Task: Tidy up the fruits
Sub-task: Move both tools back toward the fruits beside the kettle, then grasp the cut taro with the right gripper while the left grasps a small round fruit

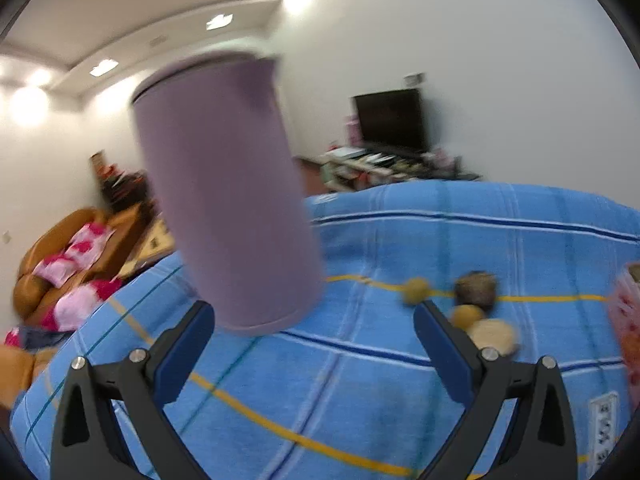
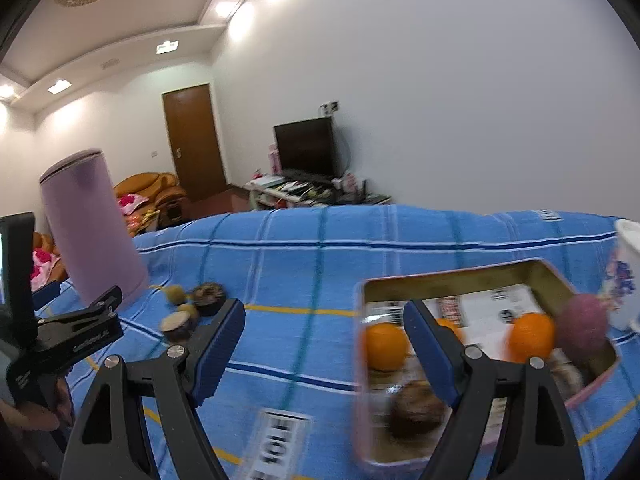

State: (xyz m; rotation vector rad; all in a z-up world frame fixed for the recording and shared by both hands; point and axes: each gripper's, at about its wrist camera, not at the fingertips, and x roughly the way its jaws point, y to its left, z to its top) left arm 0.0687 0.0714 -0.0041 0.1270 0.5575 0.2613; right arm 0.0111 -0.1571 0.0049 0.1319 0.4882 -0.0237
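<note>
A pink rectangular tin sits on the blue checked cloth and holds two oranges, a purple round fruit and a brown fruit. A small pile of brown and tan fruits lies loose on the cloth; it also shows in the left wrist view. My right gripper is open and empty, above the tin's left edge. My left gripper is open and empty, just left of the loose pile.
A tall lilac canister stands on the cloth close ahead of the left gripper; it also shows in the right wrist view. A white floral mug stands right of the tin. A power strip lies at the right.
</note>
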